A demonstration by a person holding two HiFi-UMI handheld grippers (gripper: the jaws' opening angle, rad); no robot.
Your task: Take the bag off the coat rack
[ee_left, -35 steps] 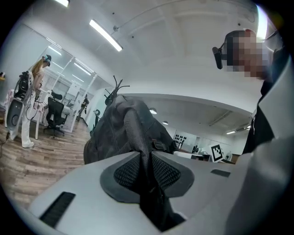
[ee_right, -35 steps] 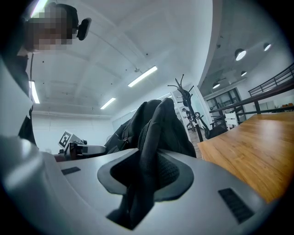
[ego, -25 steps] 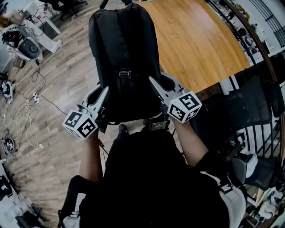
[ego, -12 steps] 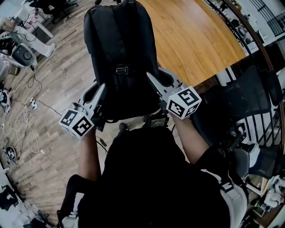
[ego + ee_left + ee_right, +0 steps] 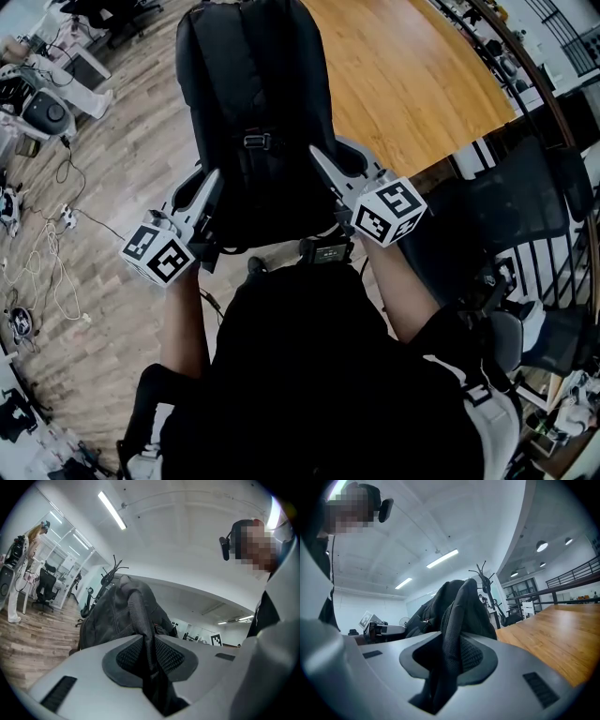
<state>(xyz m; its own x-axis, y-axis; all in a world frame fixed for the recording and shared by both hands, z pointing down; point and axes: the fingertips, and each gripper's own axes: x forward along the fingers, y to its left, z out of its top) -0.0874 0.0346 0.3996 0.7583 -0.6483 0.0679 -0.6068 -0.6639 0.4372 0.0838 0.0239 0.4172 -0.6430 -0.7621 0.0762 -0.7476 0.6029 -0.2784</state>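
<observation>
Bag [image 5: 253, 103] occupies the upper centre of the head view. Left gripper [image 5: 208, 192] jaws clamp the left strap [image 5: 140, 616]; right gripper [image 5: 323, 169] jaws clamp the right strap [image 5: 452, 620]. Open floor [image 5: 112, 169] lies frame left; the wooden platform [image 5: 412, 84] edge and chair [image 5: 497, 225] crowd the right.

Plank floor [image 5: 112, 150], large wooden table [image 5: 412, 75], black chair [image 5: 506, 220], ceiling strip lights [image 5: 111, 510]

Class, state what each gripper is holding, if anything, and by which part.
Both grip the black fabric backpack: left gripper on one mesh shoulder strap, right gripper on the other strap.
</observation>
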